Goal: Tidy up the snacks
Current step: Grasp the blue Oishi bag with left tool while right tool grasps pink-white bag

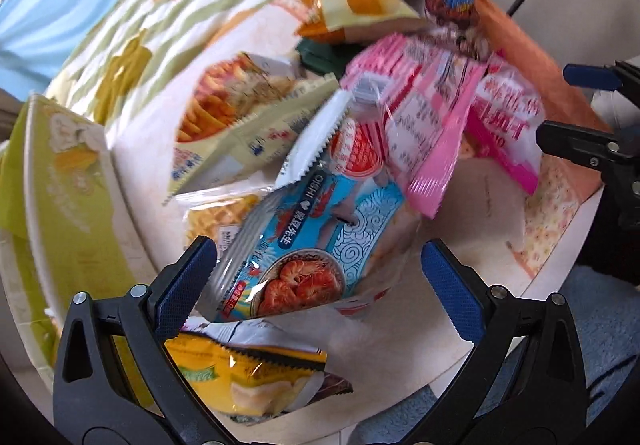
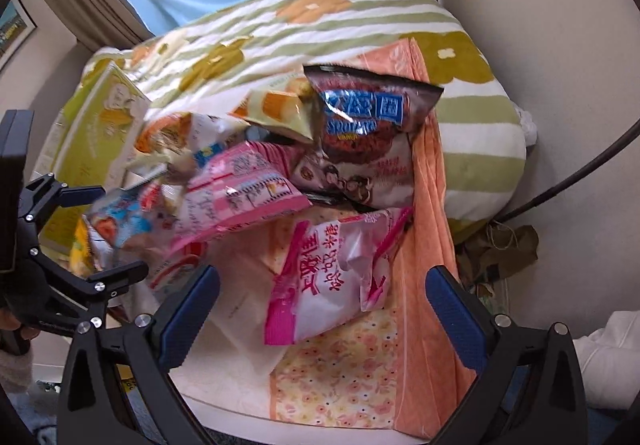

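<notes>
Crinkly plastic film is the material of nearly everything here: a heap of snack packets lies on a round white table point(image 2: 224, 377), which is partly covered by an orange flowered cloth point(image 2: 344, 385). Both claws are released, with their jaws spread wide and nothing between them.

The left gripper point(image 1: 318, 285) hangs just over a blue shrimp packet point(image 1: 316, 237), which lies on top of the heap with its sealed white edge pointing away. Below it a yellow packet point(image 1: 248, 377) shows at the near table edge. The right gripper point(image 2: 322, 311) points at a pink-and-white candy bag point(image 2: 332, 277), which rests on the cloth at the near side of the pile. A pink striped packet point(image 2: 240, 193) and a dark brown bag point(image 2: 368, 125) are stacked behind it (the brown one leans up, I think against the others).

I judge that these packets are light, soft and puffed with air, and the film is slippery. The contents are probably brittle, so a hard squeeze in the middle may crush them. A better place to take hold is the flat crimped seam at an end, where the film is double and stiff. The heap is loose, so pulling one packet may drag its neighbours.
</notes>
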A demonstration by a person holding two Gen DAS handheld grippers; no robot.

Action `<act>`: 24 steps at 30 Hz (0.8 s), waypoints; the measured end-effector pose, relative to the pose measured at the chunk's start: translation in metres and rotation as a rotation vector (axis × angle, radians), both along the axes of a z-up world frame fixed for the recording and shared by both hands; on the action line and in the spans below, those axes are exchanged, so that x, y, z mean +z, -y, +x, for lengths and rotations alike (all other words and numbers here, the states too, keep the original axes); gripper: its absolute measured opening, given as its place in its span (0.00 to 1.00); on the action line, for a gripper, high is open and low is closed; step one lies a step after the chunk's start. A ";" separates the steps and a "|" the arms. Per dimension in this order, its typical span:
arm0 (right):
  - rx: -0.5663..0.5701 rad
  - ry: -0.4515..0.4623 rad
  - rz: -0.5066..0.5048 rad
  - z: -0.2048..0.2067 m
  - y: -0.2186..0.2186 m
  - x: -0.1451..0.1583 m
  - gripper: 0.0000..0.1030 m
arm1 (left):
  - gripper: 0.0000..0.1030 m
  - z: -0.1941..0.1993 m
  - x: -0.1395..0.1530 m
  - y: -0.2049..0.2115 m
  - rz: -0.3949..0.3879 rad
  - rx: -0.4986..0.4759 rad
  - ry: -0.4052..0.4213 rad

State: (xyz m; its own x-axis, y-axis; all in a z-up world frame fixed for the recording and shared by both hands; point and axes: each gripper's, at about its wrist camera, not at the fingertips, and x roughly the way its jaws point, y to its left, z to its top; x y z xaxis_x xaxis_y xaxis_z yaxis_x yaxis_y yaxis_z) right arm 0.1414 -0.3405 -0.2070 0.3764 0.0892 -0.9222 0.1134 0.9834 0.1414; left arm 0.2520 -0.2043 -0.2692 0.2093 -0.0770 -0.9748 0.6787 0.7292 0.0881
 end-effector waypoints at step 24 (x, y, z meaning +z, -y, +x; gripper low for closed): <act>-0.032 -0.119 -0.062 0.022 -0.003 -0.052 0.84 | 0.78 -0.001 -0.003 -0.017 -0.103 0.038 -0.011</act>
